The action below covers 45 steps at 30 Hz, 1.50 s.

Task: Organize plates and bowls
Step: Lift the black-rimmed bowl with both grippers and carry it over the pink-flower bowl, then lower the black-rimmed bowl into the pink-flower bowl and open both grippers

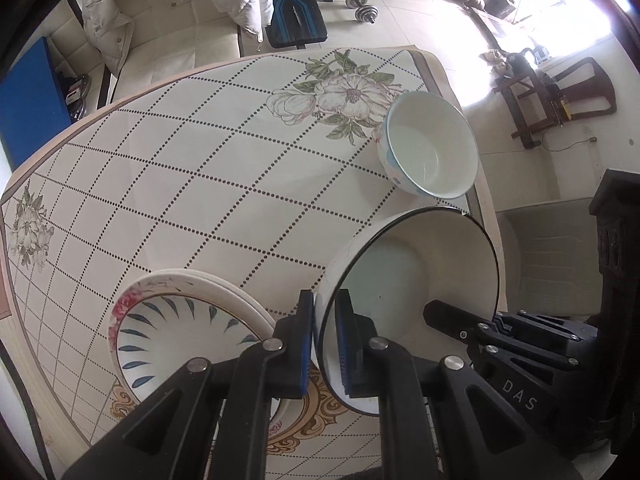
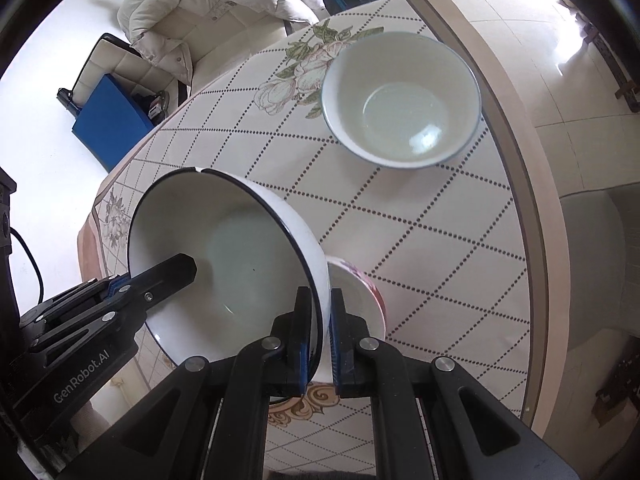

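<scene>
Gripping opposite rims, the left gripper point(image 1: 324, 344) and right gripper point(image 2: 330, 332) hold the black-rimmed bowl point(image 1: 412, 280) tilted above the table point(image 1: 180, 184), jaws clamped tight; plates point(image 1: 176, 320) lie beneath, another bowl point(image 2: 400, 100) beyond.

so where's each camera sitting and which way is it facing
Left wrist: on the left gripper, looking steeply down its fingers at the black-rimmed white bowl it clamps; the right gripper shows too.
Right wrist: on the right gripper, looking down at the same bowl's opposite rim; the left gripper shows.
Shared: that bowl, the blue-rimmed white bowl, the diamond-patterned floral tablecloth.
</scene>
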Each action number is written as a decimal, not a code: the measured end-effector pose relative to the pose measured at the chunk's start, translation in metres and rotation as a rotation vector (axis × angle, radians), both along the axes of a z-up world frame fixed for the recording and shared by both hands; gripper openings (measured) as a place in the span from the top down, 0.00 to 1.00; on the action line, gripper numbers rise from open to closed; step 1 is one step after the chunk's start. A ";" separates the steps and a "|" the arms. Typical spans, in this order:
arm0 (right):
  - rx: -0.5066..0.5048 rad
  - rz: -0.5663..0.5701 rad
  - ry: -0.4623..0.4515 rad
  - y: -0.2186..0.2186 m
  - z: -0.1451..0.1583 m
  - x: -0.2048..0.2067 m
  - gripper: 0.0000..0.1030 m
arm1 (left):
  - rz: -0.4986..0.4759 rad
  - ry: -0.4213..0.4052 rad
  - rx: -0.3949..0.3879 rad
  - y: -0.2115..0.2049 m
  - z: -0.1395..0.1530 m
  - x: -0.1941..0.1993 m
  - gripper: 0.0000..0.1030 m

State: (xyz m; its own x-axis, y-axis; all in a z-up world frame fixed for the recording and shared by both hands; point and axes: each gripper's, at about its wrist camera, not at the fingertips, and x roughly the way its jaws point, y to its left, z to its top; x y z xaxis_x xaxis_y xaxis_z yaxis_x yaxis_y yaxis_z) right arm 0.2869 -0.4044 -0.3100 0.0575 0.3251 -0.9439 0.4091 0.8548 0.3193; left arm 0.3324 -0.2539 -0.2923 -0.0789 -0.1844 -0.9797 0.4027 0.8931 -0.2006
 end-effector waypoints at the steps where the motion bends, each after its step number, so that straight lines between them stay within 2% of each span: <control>1: 0.006 -0.002 0.009 0.000 -0.003 -0.005 0.91 | -0.005 0.008 0.007 -0.001 -0.004 -0.003 0.91; 8: 0.027 -0.013 0.070 0.003 -0.029 -0.032 0.91 | -0.022 0.077 0.059 0.000 -0.037 -0.021 0.91; 16: 0.007 0.010 0.138 0.005 -0.059 -0.043 0.91 | -0.053 0.115 0.112 -0.004 -0.066 -0.031 0.91; 22: -0.009 0.038 0.157 0.008 -0.065 -0.041 0.91 | -0.048 0.111 0.122 -0.007 -0.069 -0.031 0.91; 30: 0.031 -0.006 0.194 0.002 -0.066 -0.033 0.85 | -0.031 0.106 0.129 -0.006 -0.068 -0.028 0.91; 37: 0.022 0.030 0.222 0.007 -0.062 -0.033 0.84 | -0.038 0.085 0.141 -0.005 -0.065 -0.030 0.91; 45: 0.051 0.013 0.291 0.001 -0.067 -0.024 0.83 | -0.033 0.083 0.165 -0.009 -0.066 -0.029 0.91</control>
State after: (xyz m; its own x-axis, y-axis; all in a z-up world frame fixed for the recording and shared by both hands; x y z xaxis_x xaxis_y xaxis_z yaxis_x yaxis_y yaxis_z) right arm 0.2633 -0.4030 -0.3772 -0.2183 0.3715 -0.9024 0.4786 0.8466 0.2328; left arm 0.3034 -0.2626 -0.3581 -0.1640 -0.0177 -0.9863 0.4203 0.9033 -0.0861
